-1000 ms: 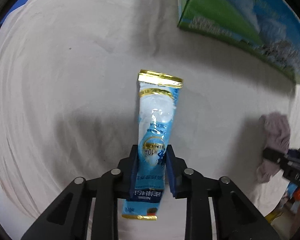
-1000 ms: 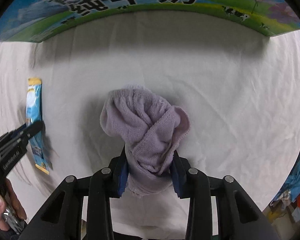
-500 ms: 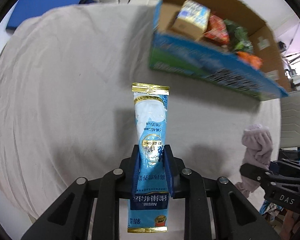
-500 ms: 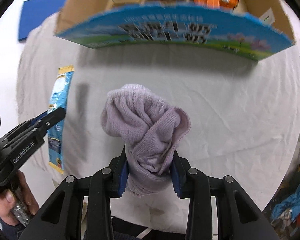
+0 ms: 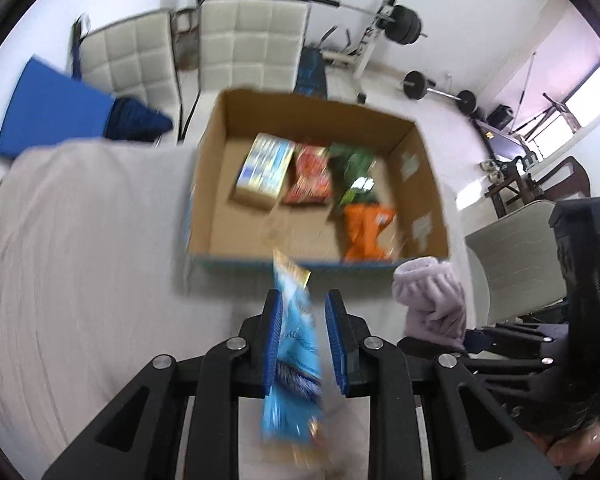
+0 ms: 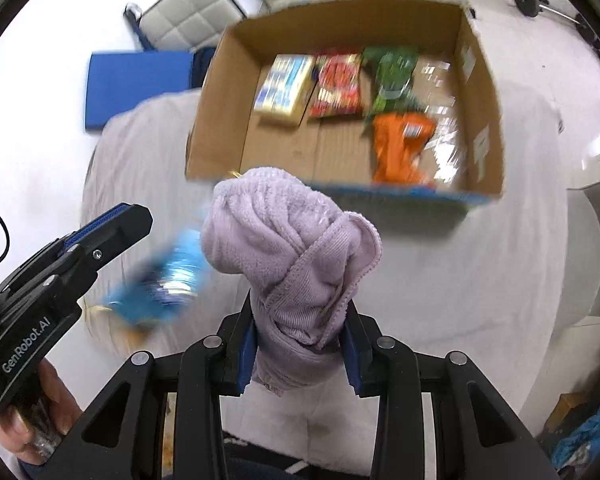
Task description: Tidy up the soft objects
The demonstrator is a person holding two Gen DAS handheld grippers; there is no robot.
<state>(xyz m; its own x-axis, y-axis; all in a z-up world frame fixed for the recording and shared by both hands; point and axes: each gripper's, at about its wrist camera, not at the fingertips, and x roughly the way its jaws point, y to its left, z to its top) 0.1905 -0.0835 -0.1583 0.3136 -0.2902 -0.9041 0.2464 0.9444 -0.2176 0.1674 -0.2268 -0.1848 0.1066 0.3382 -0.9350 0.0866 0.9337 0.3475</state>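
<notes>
The left gripper (image 5: 302,340) has its fingers spread wider than the blue sachet (image 5: 294,364) between them; the sachet is motion-blurred, its gold-edged top tilted toward the cardboard box (image 5: 220,184), and it seems to touch only the left blue pad, though the blur leaves contact uncertain. In the right wrist view the same sachet (image 6: 168,280) shows as a blue smear just beyond the left gripper's tip (image 6: 112,220), above the cloth-covered worktop (image 6: 480,280). The right gripper (image 6: 300,348) pinches a lilac towel (image 6: 288,256) between its fingers, the bunched fabric standing up in front of the camera and overlapping the box's near wall (image 6: 400,194). From the left wrist view the towel (image 5: 432,304) sits just right of the sachet, near the box's front right corner. The open box holds a yellow-and-blue packet (image 5: 264,168), a red snack bag (image 5: 310,180), a green bag (image 5: 354,172) and an orange bag (image 5: 366,230) lying side by side on its floor. White padded chairs (image 5: 244,44) and a barbell rack (image 5: 380,28) stand behind.
</notes>
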